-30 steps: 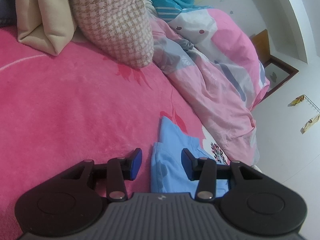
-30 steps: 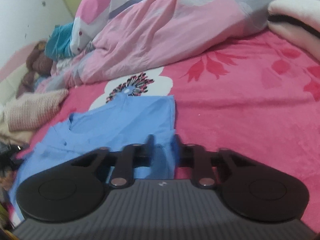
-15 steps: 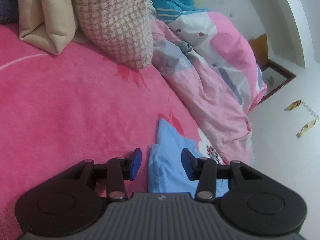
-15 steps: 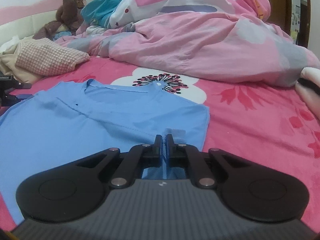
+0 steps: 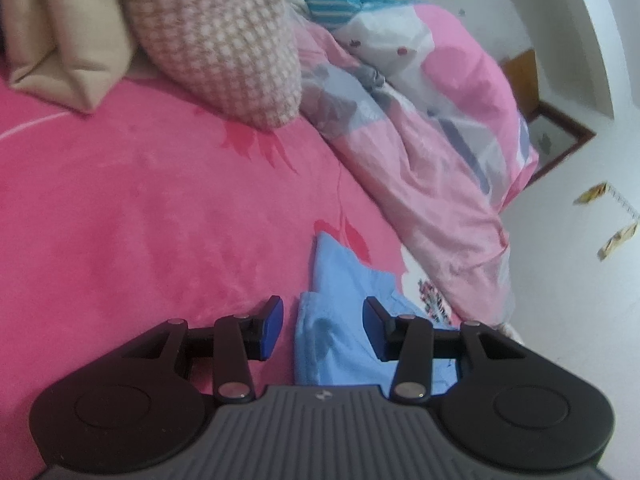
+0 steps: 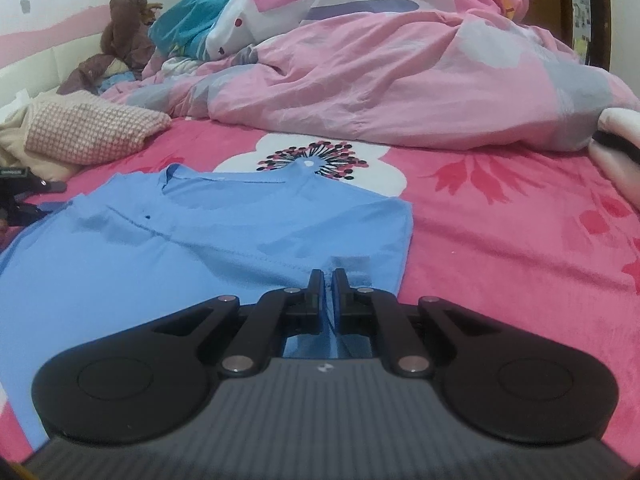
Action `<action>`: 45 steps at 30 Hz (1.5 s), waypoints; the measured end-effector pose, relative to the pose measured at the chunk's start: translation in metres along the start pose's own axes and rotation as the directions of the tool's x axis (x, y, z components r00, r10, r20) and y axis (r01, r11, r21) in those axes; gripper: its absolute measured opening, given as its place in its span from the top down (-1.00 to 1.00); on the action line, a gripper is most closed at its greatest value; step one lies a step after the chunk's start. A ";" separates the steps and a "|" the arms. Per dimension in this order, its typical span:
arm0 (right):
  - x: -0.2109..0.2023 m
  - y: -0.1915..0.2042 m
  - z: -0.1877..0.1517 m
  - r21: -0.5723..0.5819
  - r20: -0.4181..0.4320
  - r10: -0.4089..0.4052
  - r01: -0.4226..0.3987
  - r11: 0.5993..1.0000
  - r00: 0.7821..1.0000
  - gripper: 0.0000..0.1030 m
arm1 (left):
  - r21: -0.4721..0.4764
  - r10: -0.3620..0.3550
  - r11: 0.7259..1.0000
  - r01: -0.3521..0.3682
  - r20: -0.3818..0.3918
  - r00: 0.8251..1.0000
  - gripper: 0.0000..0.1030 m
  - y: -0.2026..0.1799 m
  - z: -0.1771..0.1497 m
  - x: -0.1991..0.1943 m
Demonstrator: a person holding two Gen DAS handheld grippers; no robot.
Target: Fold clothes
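- A light blue cotton shirt [image 6: 224,236] lies spread flat on the pink plush bedspread with red and white flowers [image 6: 520,232], its collar toward the rumpled pink, grey and white duvet [image 6: 400,80]
- The right gripper [image 6: 328,292] has its jaws pressed together on a pinch of the shirt's near edge; blue cloth shows between the pads
- The left gripper [image 5: 323,328] stands apart and has just been narrowing; a shirt corner [image 5: 340,320] lies between its blue pads [image 5: 272,328], not touched by either
- A pink-and-white houndstooth knit [image 5: 216,36] rests beside a folded beige cloth [image 5: 68,36]
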State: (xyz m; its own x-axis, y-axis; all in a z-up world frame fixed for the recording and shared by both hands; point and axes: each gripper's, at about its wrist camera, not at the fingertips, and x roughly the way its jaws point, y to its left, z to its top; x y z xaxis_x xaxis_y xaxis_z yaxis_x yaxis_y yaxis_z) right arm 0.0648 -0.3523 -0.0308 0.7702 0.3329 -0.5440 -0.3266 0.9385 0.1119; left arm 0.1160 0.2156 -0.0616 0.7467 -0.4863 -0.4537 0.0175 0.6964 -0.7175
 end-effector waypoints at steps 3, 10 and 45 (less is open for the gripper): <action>0.002 -0.004 0.000 0.015 -0.004 0.006 -0.006 1.000 1.000 0.91 | 0.079 0.034 0.996 -0.033 -0.009 0.999 0.48 -0.011 -0.004 0.006; 0.003 -0.002 -0.004 0.012 -0.015 0.017 -0.016 1.000 1.000 0.90 | 0.291 0.036 0.955 -0.054 0.065 0.997 0.65 -0.043 -0.022 -0.009; 0.010 0.013 0.000 -0.126 -0.029 -0.027 0.024 0.992 0.999 0.38 | 0.615 0.169 0.776 -0.140 0.011 0.986 0.68 -0.085 -0.054 0.010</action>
State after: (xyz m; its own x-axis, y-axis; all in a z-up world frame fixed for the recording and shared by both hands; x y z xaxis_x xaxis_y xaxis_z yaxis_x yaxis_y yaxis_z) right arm 0.0685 -0.3371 -0.0344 0.7628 0.3044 -0.5705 -0.3749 0.9270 -0.0067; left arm 0.0863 0.1232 -0.0338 0.7460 -0.3560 -0.5628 0.3184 0.9329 -0.1681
